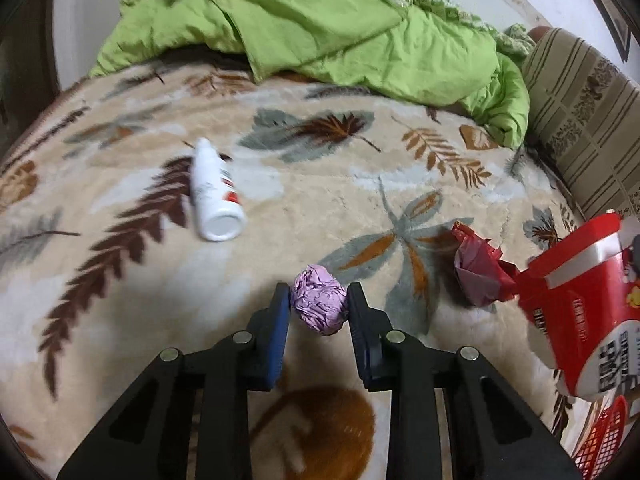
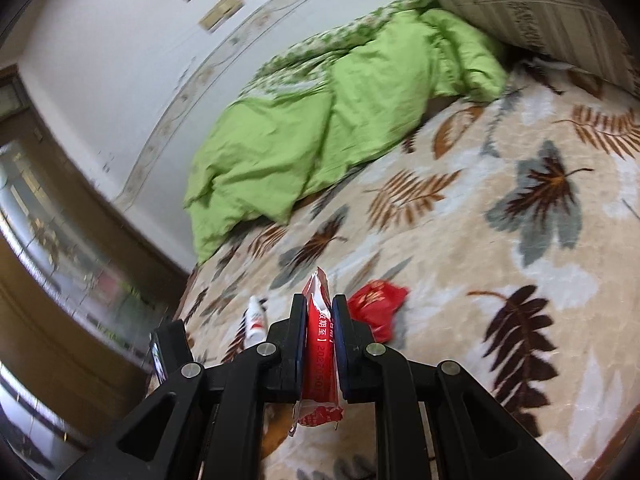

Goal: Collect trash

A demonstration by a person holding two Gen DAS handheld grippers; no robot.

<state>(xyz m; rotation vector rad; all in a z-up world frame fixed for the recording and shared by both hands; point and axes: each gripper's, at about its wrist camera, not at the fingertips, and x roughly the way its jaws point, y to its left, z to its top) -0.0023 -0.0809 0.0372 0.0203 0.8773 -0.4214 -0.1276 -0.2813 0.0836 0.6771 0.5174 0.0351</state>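
Between the left gripper fingers sits a clamped pink paper ball.

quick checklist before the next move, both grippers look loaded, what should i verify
1. Left gripper shut on the pink paper ball: ok, both pads touch it.
2. Right gripper shut on the red wrapper: ok, pinched flat.
3. Red basket within reach: cannot tell, only a corner shows.
4. Basket free to take more: cannot tell, its inside is hidden.
5. Trash left on the blanket: not ok, the white bottle and crumpled red bag remain.
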